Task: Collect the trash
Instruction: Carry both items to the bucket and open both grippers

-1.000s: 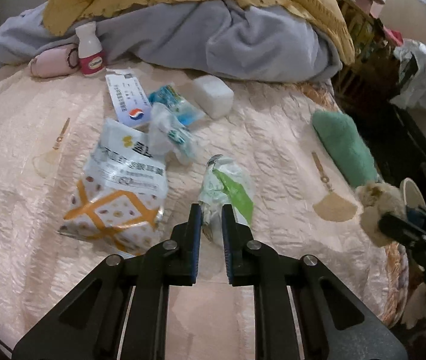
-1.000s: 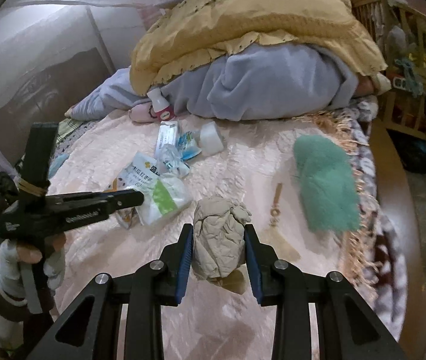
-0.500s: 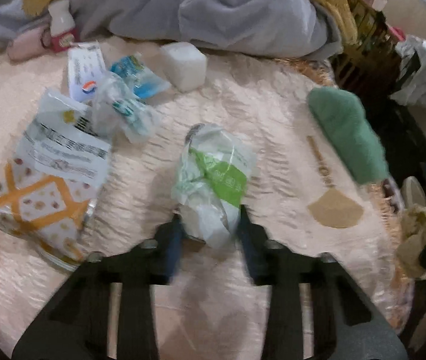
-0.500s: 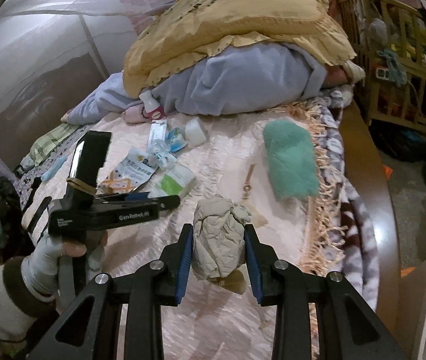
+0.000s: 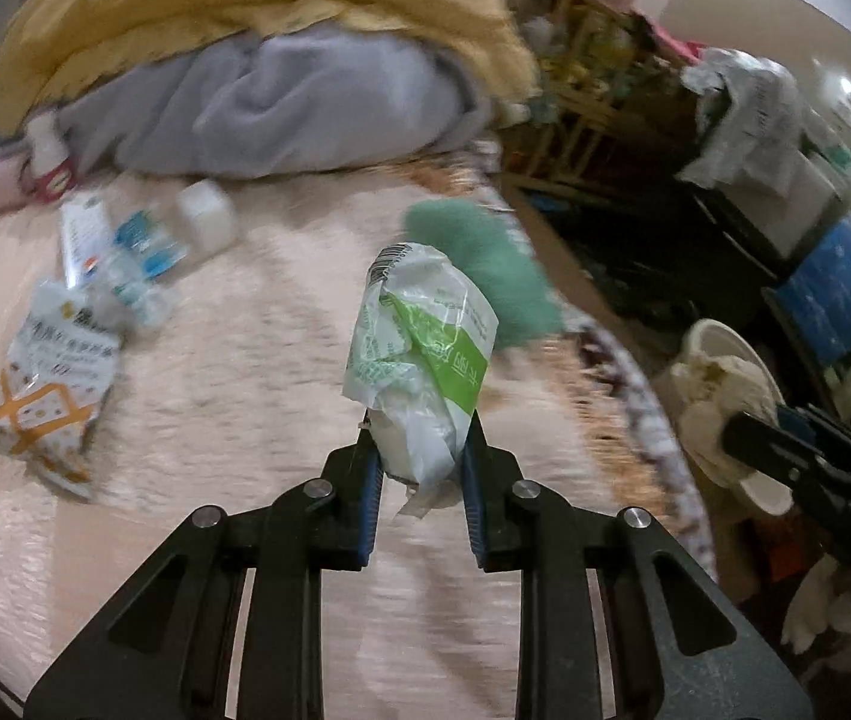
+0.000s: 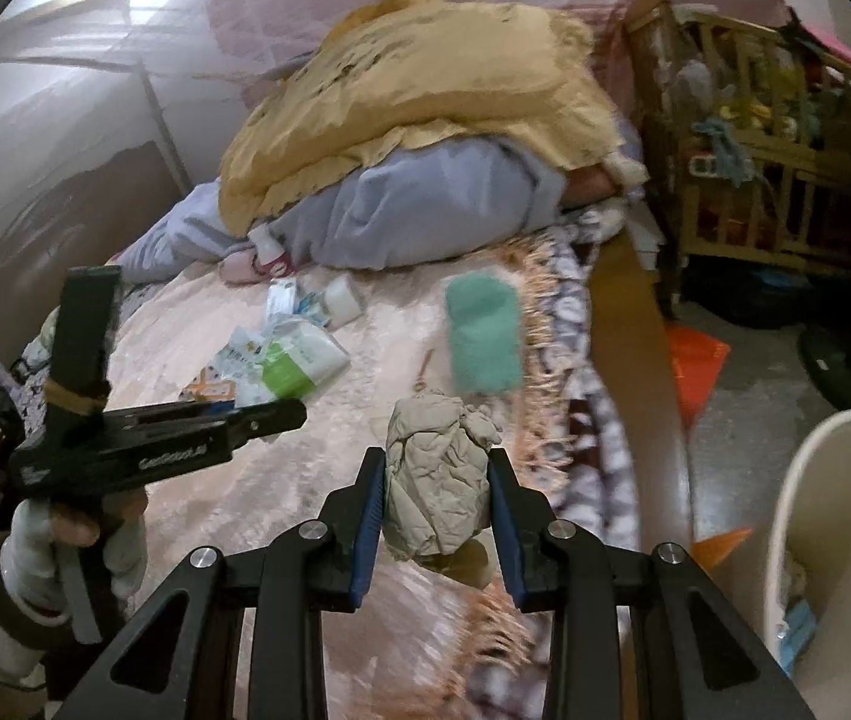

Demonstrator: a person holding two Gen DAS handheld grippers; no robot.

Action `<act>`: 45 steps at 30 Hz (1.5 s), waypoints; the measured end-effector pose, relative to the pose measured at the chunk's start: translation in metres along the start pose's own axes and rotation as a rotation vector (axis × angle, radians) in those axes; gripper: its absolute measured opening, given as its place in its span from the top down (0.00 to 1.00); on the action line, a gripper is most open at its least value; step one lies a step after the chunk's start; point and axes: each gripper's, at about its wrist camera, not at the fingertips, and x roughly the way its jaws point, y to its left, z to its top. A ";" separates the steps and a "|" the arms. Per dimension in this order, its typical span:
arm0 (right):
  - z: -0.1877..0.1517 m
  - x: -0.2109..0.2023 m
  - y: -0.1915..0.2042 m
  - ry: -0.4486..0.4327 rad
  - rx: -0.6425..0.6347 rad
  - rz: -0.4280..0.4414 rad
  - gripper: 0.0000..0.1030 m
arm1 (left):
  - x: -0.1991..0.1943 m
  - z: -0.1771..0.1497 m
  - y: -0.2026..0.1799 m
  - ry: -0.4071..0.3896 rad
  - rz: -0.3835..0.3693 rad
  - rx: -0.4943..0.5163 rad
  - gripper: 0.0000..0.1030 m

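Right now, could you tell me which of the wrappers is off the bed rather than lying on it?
The green-and-white plastic wrapper, clamped in the left gripper. The orange-patterned snack bag and blue-and-white wrappers lie on the bedspread.

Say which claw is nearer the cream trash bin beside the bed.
Right. The right claw, holding a beige paper wad, hangs near the cream trash bin; the left claw, gripping a green-white wrapper, is over the bed, farther away.

glossy plastic wrapper [image 5: 422, 354], crumpled matt paper wad [image 6: 437, 480]
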 end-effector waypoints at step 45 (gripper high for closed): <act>-0.065 -0.123 -0.227 -0.104 0.414 -0.433 0.49 | 0.108 0.000 -0.271 0.153 -0.308 0.271 0.45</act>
